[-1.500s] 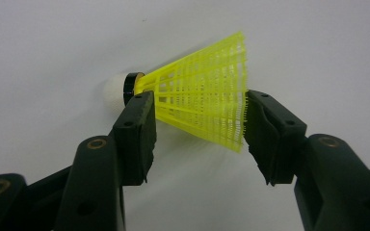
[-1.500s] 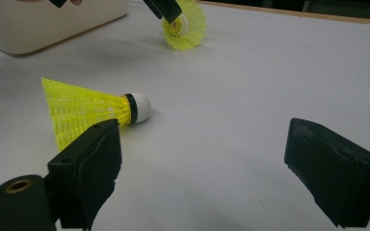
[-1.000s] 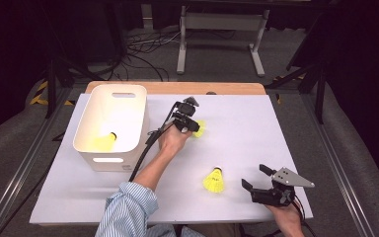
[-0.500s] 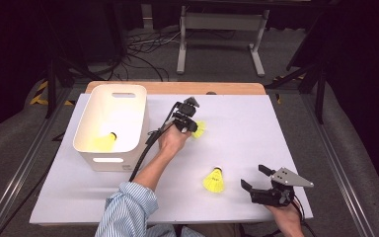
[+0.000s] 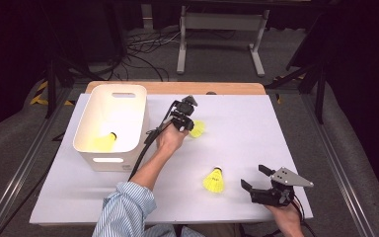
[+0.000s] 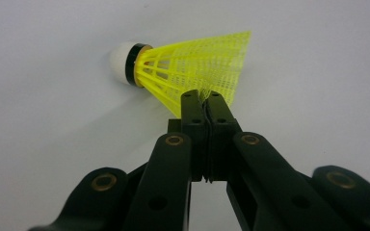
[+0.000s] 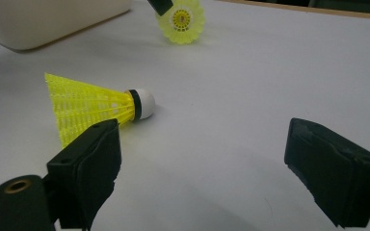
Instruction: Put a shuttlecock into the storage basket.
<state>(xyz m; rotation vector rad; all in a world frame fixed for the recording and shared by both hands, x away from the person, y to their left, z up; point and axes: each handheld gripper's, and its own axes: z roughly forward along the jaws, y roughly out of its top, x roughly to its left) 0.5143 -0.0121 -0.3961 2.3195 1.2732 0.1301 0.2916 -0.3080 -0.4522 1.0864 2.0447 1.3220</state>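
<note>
- The white table (image 5: 256, 123) takes up the middle of the scene, with a wooden strip showing along its far edge.
- A white bin (image 5: 109, 123) with handle slots stands on the left part of the table, upright and open at the top. Inside it, toward its near end, lies one yellow shuttlecock in the bin (image 5: 103, 143).
- The person's left forearm, in a blue-striped sleeve (image 5: 123, 210), reaches from the near edge toward the centre of the table, just right of the bin.
- The left gripper (image 5: 186, 123) sits at the end of that arm, near the table's centre. Its jaws have just been closing and now stand pressed together on the edge of the mesh skirt of the far shuttlecock (image 6: 192, 67), which lies on its side on the table, just right of the bin, white cork tip pointing away from the skirt.
- The right gripper (image 5: 257, 178) is held at the near right of the table, its jaws spread wide with nothing between them.
- The near shuttlecock (image 5: 214, 180) lies on its side on the table just left of the right gripper, untouched, well apart from the far one.
</note>
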